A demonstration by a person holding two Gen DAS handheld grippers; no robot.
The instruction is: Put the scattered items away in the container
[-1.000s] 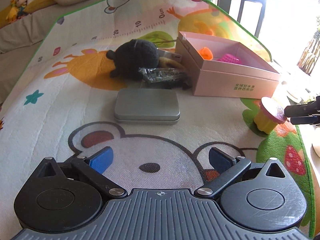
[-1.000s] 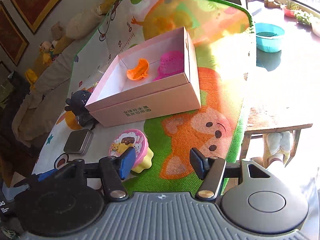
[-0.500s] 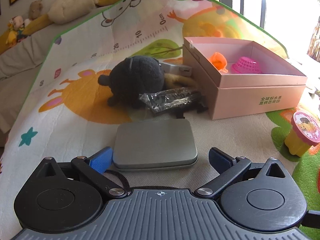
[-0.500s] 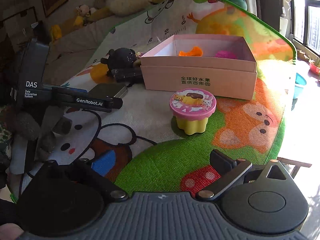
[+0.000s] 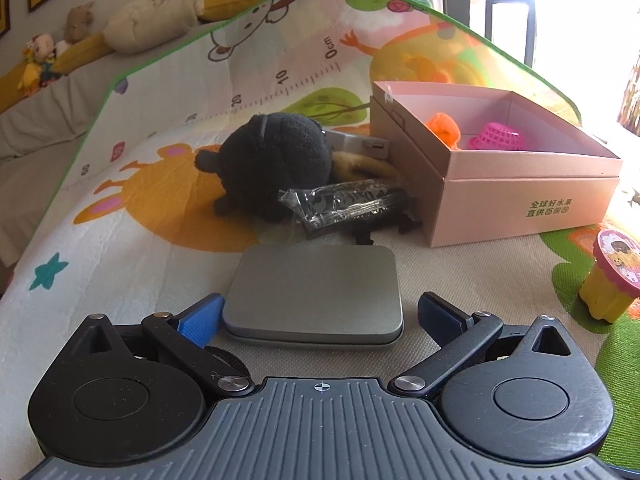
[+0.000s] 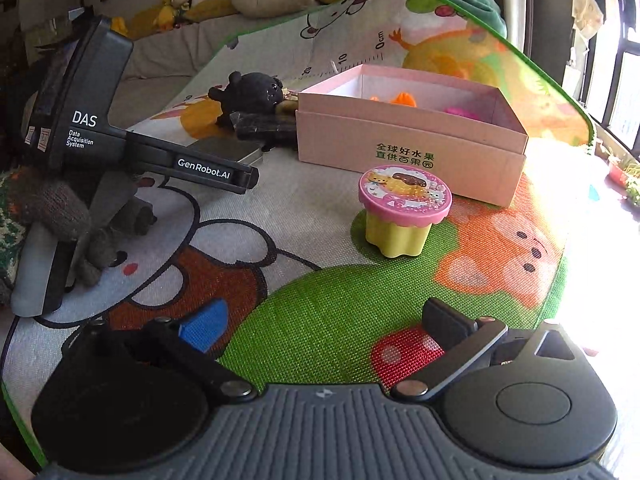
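Observation:
A flat grey tin (image 5: 314,296) lies on the play mat, its near end between the spread fingers of my left gripper (image 5: 318,316), which is open; the pads stand beside the tin's edges without pressing. Behind it are a black plush toy (image 5: 276,160) and a black wrapped packet (image 5: 344,204). The pink box (image 5: 520,200) holds an orange toy (image 5: 442,128) and a pink basket (image 5: 496,136). My right gripper (image 6: 324,324) is open wide over the mat with nothing between its fingers. A yellow cup with a pink lid (image 6: 402,212) stands ahead of it, before the box (image 6: 400,148).
In the right wrist view the left gripper's body (image 6: 160,160) and a gloved hand (image 6: 52,208) fill the left side. The mat's edge drops off at the right, near a bright window. Soft toys line a sofa at the back.
My left gripper has moved forward to the tin, which now sits between its fingers. My right gripper rolled level, opened wider and now faces the cup from farther back.

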